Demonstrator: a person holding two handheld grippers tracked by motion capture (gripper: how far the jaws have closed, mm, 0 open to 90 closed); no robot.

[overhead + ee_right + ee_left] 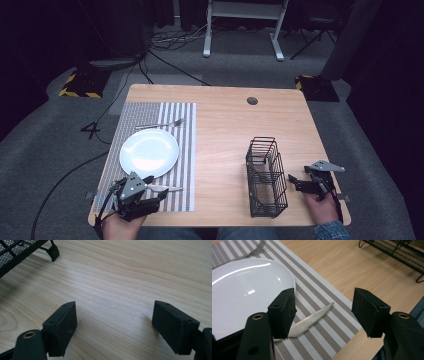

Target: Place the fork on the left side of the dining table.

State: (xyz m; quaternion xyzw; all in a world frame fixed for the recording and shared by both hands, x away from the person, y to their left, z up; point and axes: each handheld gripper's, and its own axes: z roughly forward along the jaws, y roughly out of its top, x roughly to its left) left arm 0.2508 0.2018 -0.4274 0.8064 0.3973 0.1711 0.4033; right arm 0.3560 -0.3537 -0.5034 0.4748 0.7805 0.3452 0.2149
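A white plate [149,152] lies on a striped placemat [185,150] on the left of the wooden table [225,125]. A fork [161,123] rests on the mat beyond the plate. A knife [165,188] lies on the mat beside the plate's near rim. My left gripper [156,187] hovers open just over the knife. In the left gripper view the knife's [312,320] serrated blade shows between the jaws of the left gripper [324,293], its handle end hidden behind the left-hand jaw. My right gripper [293,183] stands open and empty over bare wood, right of a black wire basket [266,175].
The right gripper view shows the right gripper [115,306] above the tabletop, with a foot of the basket [53,252] at upper left. A round grommet hole [252,100] sits near the table's far edge. The person's hands are at the near edge.
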